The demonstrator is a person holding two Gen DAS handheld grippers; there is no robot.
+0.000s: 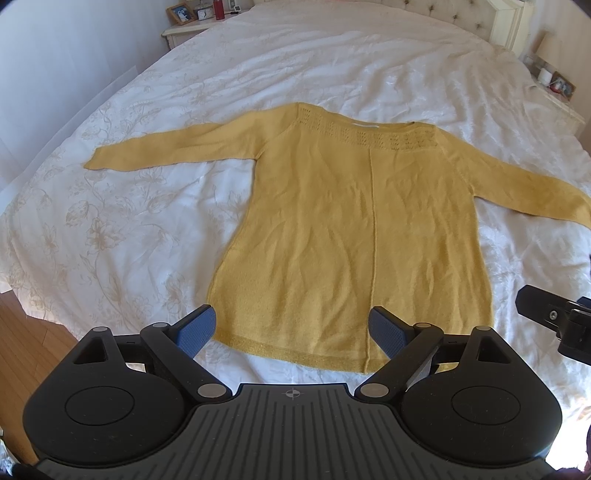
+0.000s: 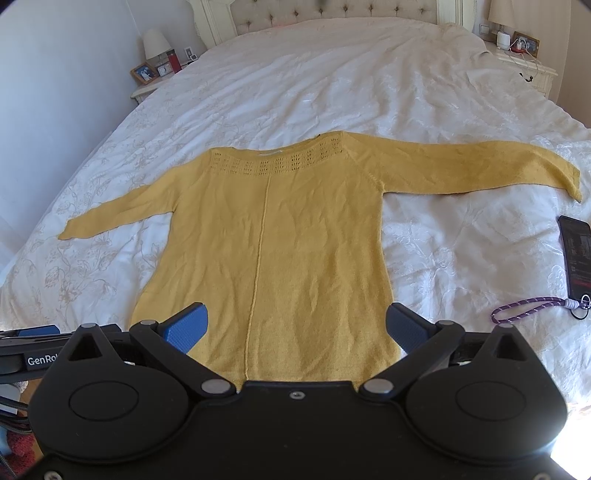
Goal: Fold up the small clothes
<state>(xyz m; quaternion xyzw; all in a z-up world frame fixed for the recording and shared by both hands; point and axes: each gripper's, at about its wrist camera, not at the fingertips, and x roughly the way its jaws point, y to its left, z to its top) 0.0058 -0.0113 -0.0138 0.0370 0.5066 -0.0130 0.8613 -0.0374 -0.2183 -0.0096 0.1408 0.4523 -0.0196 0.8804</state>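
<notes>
— What's the room like?
— A wide bed [image 2: 369,74] under a white floral-embroidered cover, with a tufted headboard [image 2: 332,13] at the far end.
— And the sides?
— A cream nightstand [image 2: 147,90] each side (one holds a lamp [image 2: 155,44] and a framed photo [image 2: 144,72]). Pale wall [image 1: 74,55], wooden floor [image 1: 26,332], bright daylight.

Phone [image 2: 578,258] with lanyard [image 2: 528,308] right of sweater [image 2: 273,236]; bedspread [image 2: 92,258] bare left.
</notes>
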